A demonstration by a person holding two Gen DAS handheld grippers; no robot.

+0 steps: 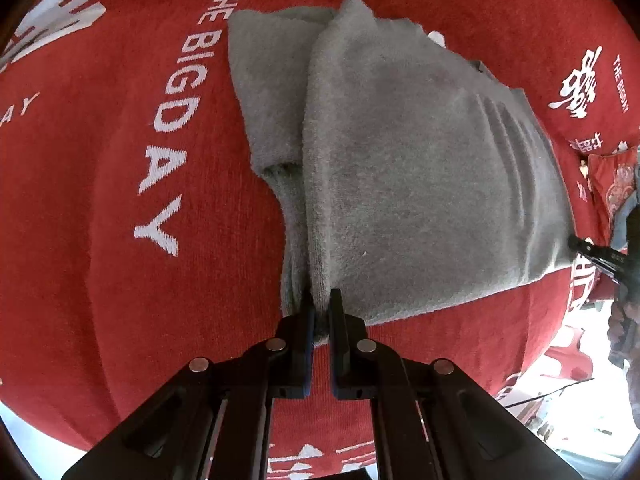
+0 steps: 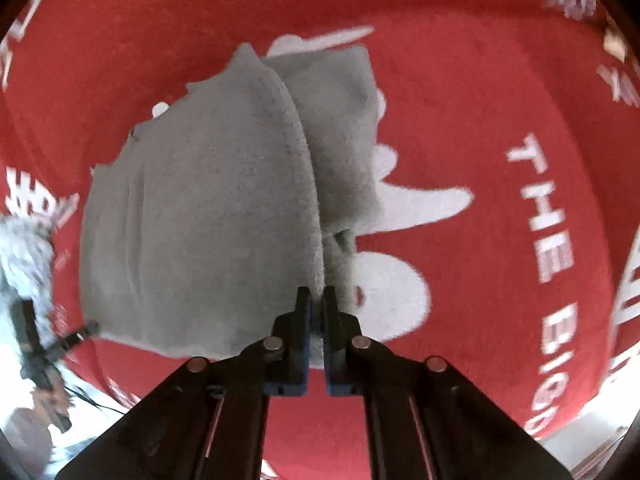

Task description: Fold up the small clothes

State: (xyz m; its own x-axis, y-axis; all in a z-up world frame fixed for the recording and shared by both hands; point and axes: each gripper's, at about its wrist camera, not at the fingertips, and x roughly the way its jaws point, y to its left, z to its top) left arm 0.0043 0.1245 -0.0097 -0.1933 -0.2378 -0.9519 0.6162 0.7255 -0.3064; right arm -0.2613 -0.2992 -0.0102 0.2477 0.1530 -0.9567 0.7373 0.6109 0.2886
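Observation:
A small grey fleece garment [image 1: 400, 168] lies partly folded on a red blanket [image 1: 100, 160] with white lettering. My left gripper [image 1: 320, 300] is shut on the garment's near corner, where a sleeve [image 1: 264, 92] is tucked to the left. The right gripper's tip [image 1: 588, 250] shows at the garment's right edge. In the right wrist view, my right gripper [image 2: 317, 296] is shut on the opposite near corner of the same garment [image 2: 200, 220], with a folded flap [image 2: 340, 140] to the right. The left gripper [image 2: 76, 336] shows at the lower left.
The red blanket [image 2: 460, 100] covers the whole surface. A red patterned cushion [image 1: 612, 184] sits at the right. The blanket's edge drops off at the lower right [image 1: 560, 360], with pale floor and a dark cable beyond.

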